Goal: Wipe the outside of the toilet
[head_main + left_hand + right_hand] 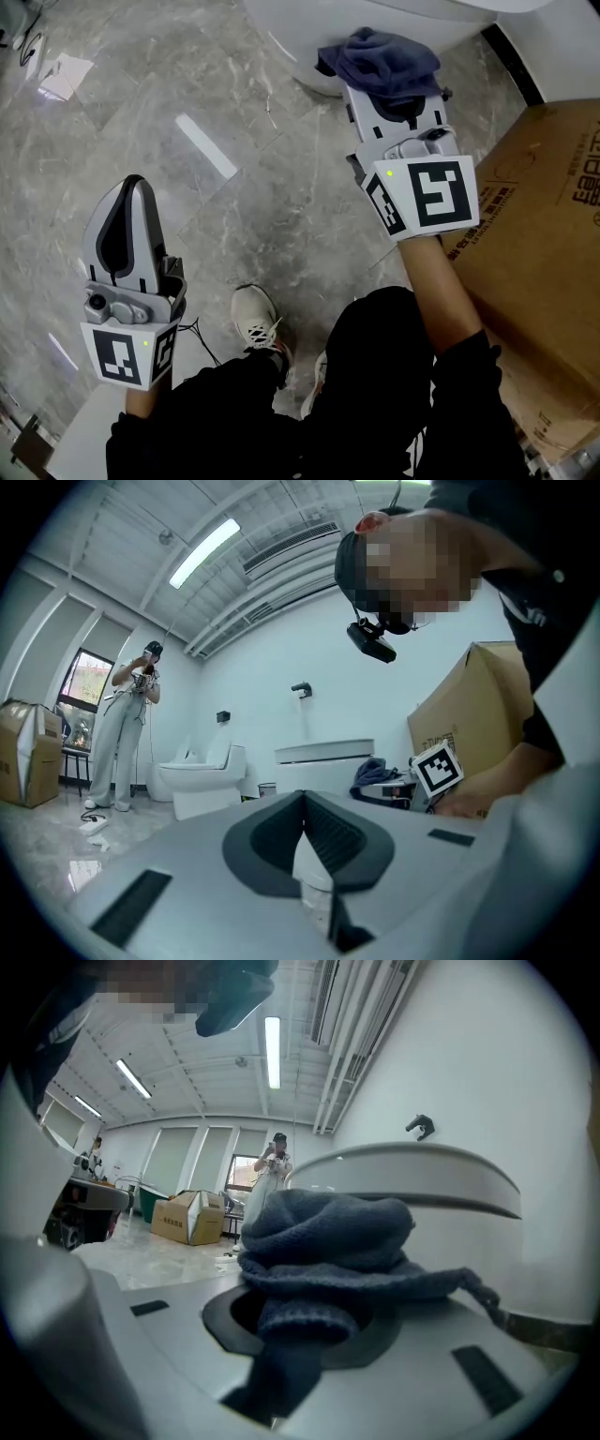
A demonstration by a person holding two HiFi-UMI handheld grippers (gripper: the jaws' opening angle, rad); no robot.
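The white toilet stands at the top of the head view. In the right gripper view its rim curves just beyond the jaws. A dark blue cloth is bunched over the tip of my right gripper, which is shut on it. The cloth hangs close to the toilet's side; I cannot tell whether it touches. My left gripper is held low at the left over the floor, shut and with nothing in it, far from the toilet. Its view shows the jaws meeting and the toilet ahead.
A large cardboard box stands right beside my right arm. My own legs and a white shoe are below on the marble floor. Farther off are a second toilet, a standing person and more boxes.
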